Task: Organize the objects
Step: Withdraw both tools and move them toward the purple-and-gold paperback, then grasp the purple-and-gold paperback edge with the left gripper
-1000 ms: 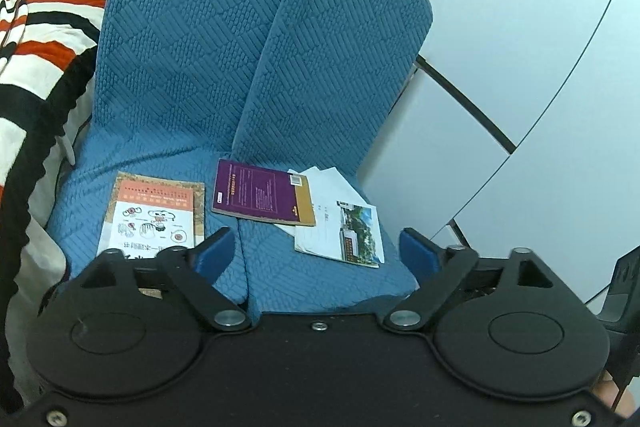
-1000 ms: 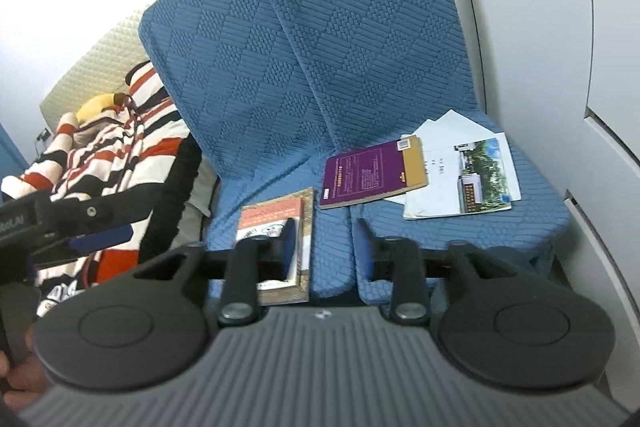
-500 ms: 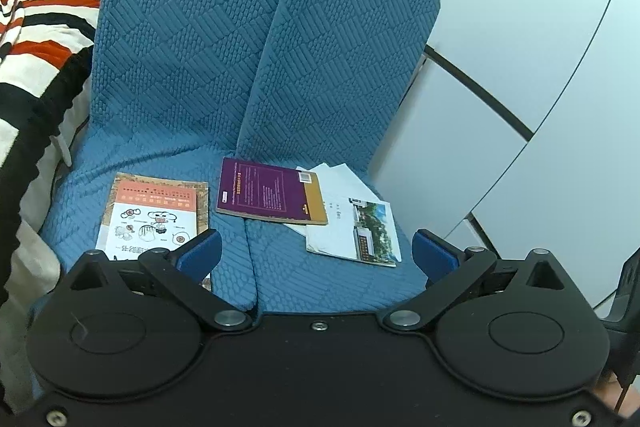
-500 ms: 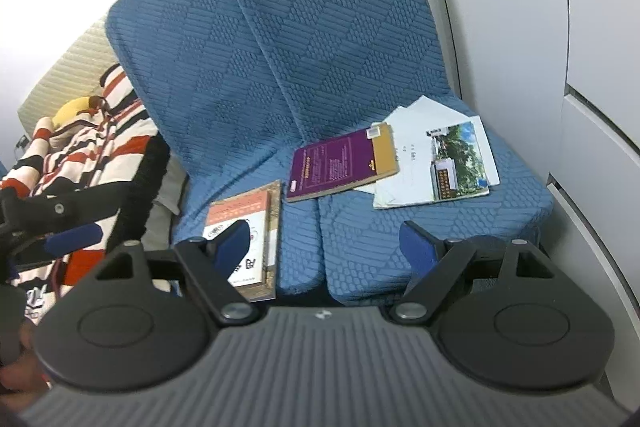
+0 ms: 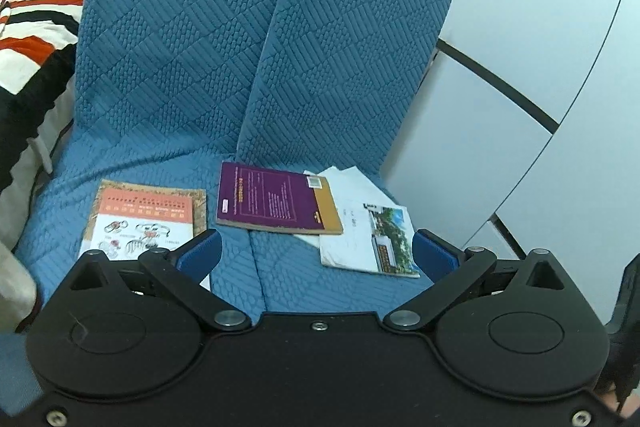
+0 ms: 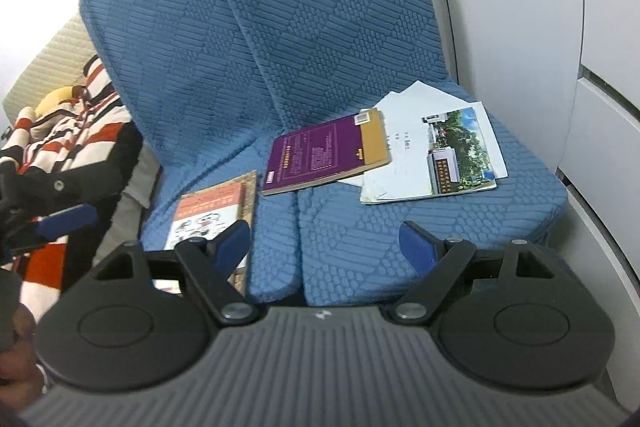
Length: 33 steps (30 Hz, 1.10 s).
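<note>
Three printed things lie on the blue sofa seat (image 5: 240, 267). An orange-and-white book (image 5: 144, 215) (image 6: 208, 207) is on the left cushion. Across the seam lies a purple book (image 5: 272, 199) (image 6: 320, 155), its right end resting on loose white papers (image 5: 348, 179) (image 6: 416, 99). A white booklet with a photo (image 5: 372, 235) (image 6: 440, 151) lies on the right cushion. My left gripper (image 5: 316, 253) hangs open above the seat's front, nothing between its blue pads. My right gripper (image 6: 325, 241) is open too, over the seam, holding nothing.
A striped red, black and white blanket (image 5: 36, 11) (image 6: 68, 131) is heaped left of the seats, with a yellow plush (image 6: 56, 99) on it. White cabinet panels (image 5: 520, 67) (image 6: 520, 27) close off the right side. Two upright back cushions (image 5: 180, 47) stand behind.
Both grippers have sunk and come closer to the seat, so the books look larger. The right gripper's jaws have spread much wider; the left's opened slightly more.
</note>
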Tool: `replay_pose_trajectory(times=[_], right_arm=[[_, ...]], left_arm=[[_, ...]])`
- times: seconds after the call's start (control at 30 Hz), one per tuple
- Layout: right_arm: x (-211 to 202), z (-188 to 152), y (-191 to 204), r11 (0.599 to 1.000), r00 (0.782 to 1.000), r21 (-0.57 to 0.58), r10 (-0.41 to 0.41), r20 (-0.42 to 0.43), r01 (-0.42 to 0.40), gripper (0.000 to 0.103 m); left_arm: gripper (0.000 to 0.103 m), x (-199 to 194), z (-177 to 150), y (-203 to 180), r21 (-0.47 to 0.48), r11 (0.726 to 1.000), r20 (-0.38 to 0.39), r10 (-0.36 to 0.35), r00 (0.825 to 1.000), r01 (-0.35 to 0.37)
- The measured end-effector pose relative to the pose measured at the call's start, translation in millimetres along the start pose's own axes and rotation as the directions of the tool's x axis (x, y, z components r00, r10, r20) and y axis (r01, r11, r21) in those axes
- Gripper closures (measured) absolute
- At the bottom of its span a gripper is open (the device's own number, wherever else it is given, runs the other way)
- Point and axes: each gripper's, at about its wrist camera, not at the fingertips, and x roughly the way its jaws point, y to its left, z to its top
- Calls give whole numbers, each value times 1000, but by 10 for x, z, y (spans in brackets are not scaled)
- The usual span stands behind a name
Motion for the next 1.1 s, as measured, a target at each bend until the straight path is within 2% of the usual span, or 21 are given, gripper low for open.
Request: replay_pose_trajectory(times=[0.13, 0.43, 0.63, 0.9, 1.0, 1.1], right_arm=[[237, -48, -78, 1000, 1000, 9, -17, -11, 17, 20], [724, -113, -227, 998, 997, 4, -67, -45, 67, 20], [983, -21, -275, 998, 998, 31, -45, -35, 46, 20], [1392, 173, -325, 998, 998, 62, -24, -62, 28, 20], [1574, 240, -344, 996, 995, 74, -42, -86, 48, 20], [1753, 300, -384, 993, 993, 101, -47, -112, 58, 20]], left_arm=[[1, 208, -49, 70, 5, 1000, 13, 20, 1000, -21], [1, 881, -136, 364, -25, 998, -27, 65, 998, -66], [1, 1232, -131, 590, -24, 996, -26, 86, 996, -87], [2, 1805, -42, 854, -31, 994, -105, 101, 989, -105], [4, 1967, -4, 941, -41, 994, -129, 100, 987, -106], [8, 2159, 31, 1071, -50, 992, -158, 107, 982, -116]])
